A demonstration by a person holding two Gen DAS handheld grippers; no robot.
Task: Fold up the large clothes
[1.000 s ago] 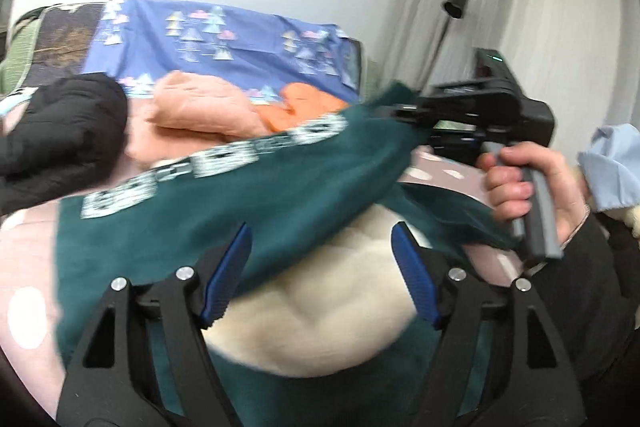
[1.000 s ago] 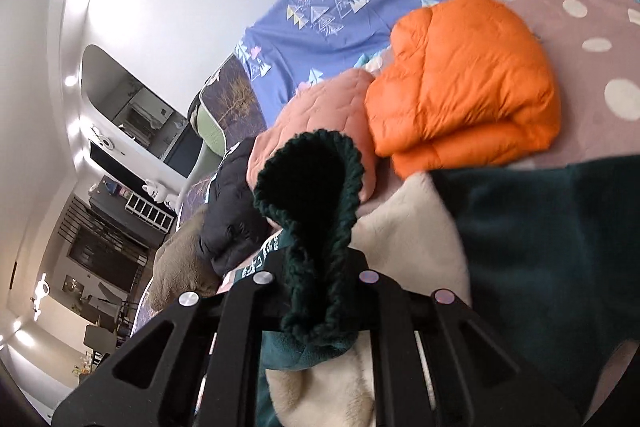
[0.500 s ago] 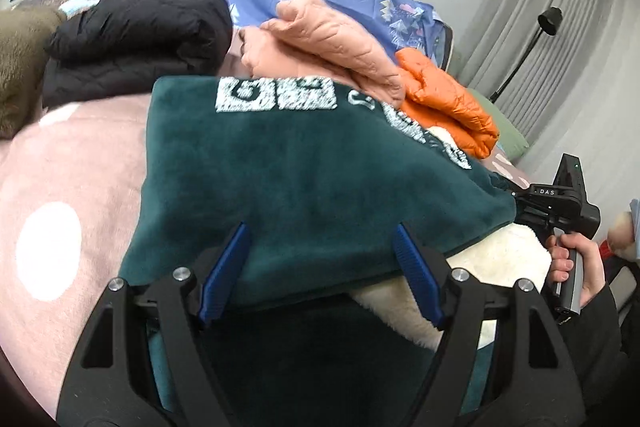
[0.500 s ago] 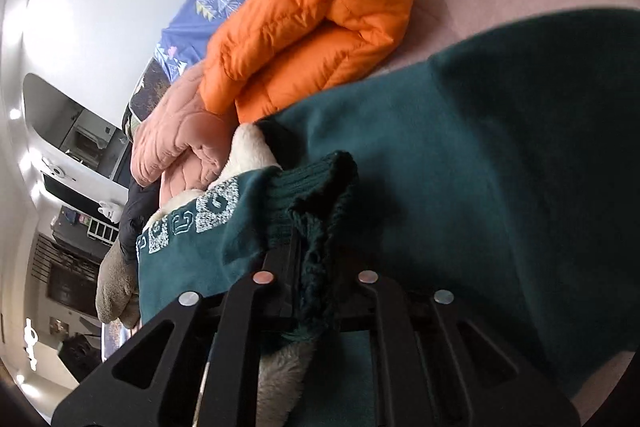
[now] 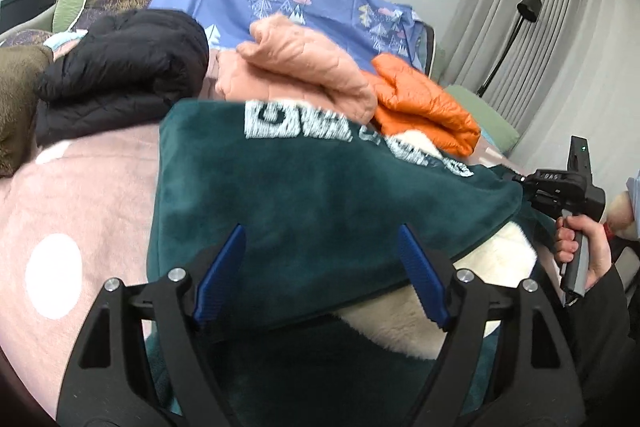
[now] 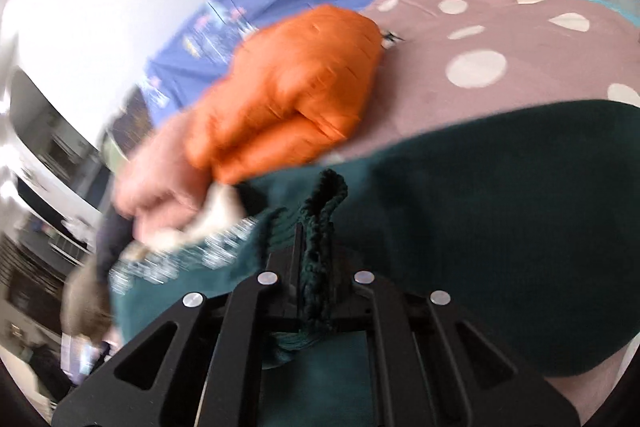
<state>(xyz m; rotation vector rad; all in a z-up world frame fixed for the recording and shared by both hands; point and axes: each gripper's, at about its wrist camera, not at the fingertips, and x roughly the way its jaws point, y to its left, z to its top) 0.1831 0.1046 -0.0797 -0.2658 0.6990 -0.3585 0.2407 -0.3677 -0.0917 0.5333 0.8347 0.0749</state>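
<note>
One fold looks made on the dark green fleece sweatshirt (image 5: 320, 203): its upper layer lies doubled over the lower, white lettering toward the far edge, cream lining (image 5: 480, 267) showing at the open right side. Garment sits on the pink dotted blanket (image 5: 88, 195), in front of a row of bundled jackets. Right gripper (image 6: 316, 227) is clamped tight on the ribbed knit cuff or hem (image 6: 324, 203) at the garment's right corner, a hand (image 5: 580, 247) squeezing its handle. Left gripper (image 5: 320, 267) stands wide with jaws opening; the folded edge lies between the blue pads (image 5: 224, 267), not pinched as far as I can tell. Judgement: roughly mid-way; layer laid over, release of the right corner, smoothing and further folds remain. Beyond: black quilted jacket (image 5: 120, 75), peach quilted jacket (image 5: 304, 67), orange puffer jacket (image 5: 424, 107), apparently already folded. Right view motion-blurred.
</note>
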